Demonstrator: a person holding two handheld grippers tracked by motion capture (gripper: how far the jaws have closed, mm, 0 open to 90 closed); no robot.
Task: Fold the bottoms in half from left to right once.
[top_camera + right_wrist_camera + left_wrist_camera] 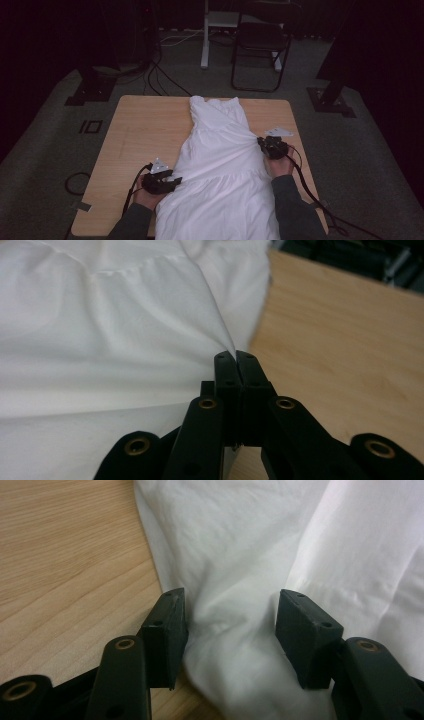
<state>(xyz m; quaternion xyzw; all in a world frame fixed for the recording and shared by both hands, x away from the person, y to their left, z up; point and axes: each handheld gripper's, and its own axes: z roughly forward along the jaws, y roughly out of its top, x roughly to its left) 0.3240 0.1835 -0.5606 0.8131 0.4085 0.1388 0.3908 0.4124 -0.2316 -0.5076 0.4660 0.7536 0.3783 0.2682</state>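
A white dress point(220, 165) lies flat on the wooden surface point(145, 130), its long axis running away from the person: the bodice at the far edge, the skirt spreading toward the near edge and hanging over it. The right claw point(263, 142) sits at the dress's right side, about at the waist seam, and is pinched fully together on a small fold of the fabric; in the right gripper view the jaws meet with the cloth's edge point(227, 342) caught at their tips, and creases fan out from that point across the dress. The left claw point(176, 181) rests at the dress's left edge, lower down on the skirt. Its jaws stand partly apart with a ridge of white cloth point(230, 630) between them, and the pads do not appear to press on it, so it has no grip.

The dress lies inward from both claws, between them. The right hand point(281, 162) already has its hold; the left is the one that has yet to close, and the fold it needs is directly between its jaws
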